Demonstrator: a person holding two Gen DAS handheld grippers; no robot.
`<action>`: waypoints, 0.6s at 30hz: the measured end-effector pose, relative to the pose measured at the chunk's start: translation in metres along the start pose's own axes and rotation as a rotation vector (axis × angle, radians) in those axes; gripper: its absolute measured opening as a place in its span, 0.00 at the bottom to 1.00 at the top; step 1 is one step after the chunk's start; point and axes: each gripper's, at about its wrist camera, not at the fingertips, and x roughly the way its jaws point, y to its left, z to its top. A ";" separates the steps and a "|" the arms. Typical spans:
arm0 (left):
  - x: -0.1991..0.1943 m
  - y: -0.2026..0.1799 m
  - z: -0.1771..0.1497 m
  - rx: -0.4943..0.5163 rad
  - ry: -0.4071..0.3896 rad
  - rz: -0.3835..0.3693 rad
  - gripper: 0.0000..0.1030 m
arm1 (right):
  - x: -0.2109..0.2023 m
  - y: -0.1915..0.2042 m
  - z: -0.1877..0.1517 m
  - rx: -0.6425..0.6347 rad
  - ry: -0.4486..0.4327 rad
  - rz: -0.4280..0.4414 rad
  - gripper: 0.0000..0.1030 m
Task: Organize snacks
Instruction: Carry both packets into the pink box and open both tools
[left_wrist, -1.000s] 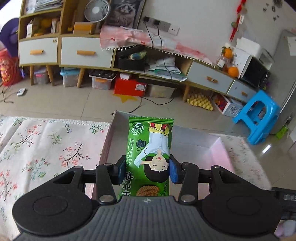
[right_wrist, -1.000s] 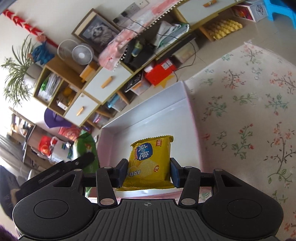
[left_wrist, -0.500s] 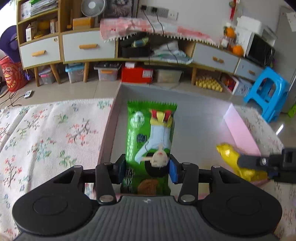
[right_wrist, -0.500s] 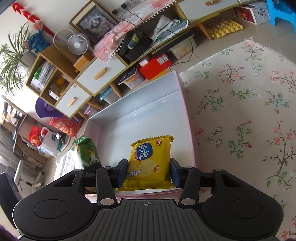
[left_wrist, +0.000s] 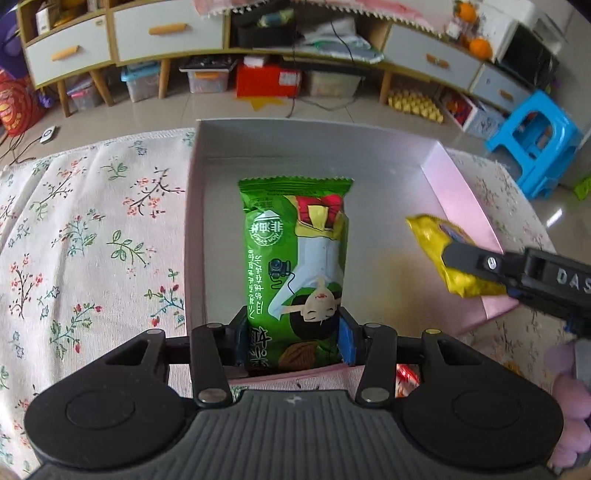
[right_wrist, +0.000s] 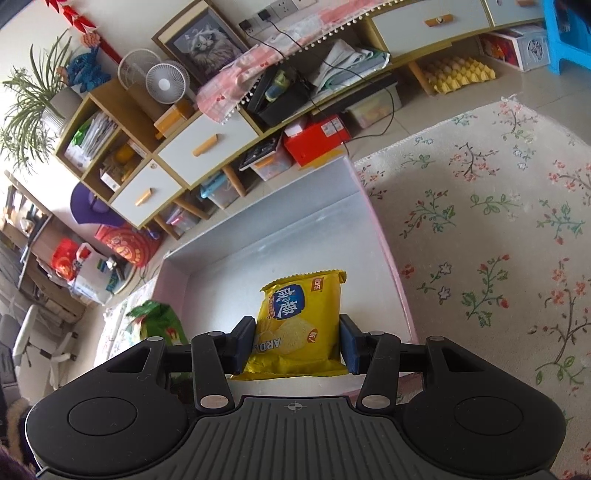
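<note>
My left gripper (left_wrist: 293, 338) is shut on a green snack packet (left_wrist: 295, 258) and holds it over the left part of a shallow pink box (left_wrist: 461, 192) with a pale inside. My right gripper (right_wrist: 295, 341) is shut on a yellow cracker packet (right_wrist: 301, 321) and holds it over the right part of the same box (right_wrist: 388, 251). The yellow packet (left_wrist: 439, 251) and the right gripper's finger (left_wrist: 476, 260) show at the right in the left wrist view. The green packet (right_wrist: 159, 321) shows at the left in the right wrist view.
The box lies on a floral cloth (left_wrist: 92, 240) that spreads on both sides (right_wrist: 498, 240). Beyond it are a tiled floor, a low cabinet with drawers (left_wrist: 155, 33), storage bins and a blue stool (left_wrist: 535, 144). A red wrapper (left_wrist: 406, 376) peeks out below the box's near edge.
Both grippers have tipped down and moved in over the box with their packets. The yellow packet and the right gripper have come into the left wrist view.
</note>
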 end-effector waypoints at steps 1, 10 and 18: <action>0.000 0.001 -0.001 0.000 0.006 0.000 0.42 | 0.000 0.000 -0.001 -0.005 -0.007 0.000 0.46; -0.004 0.001 -0.007 0.005 -0.130 0.014 0.59 | -0.006 -0.001 0.001 0.010 -0.005 0.008 0.74; -0.038 -0.006 -0.021 -0.024 -0.190 0.014 0.87 | -0.040 0.009 0.008 -0.060 0.004 -0.003 0.81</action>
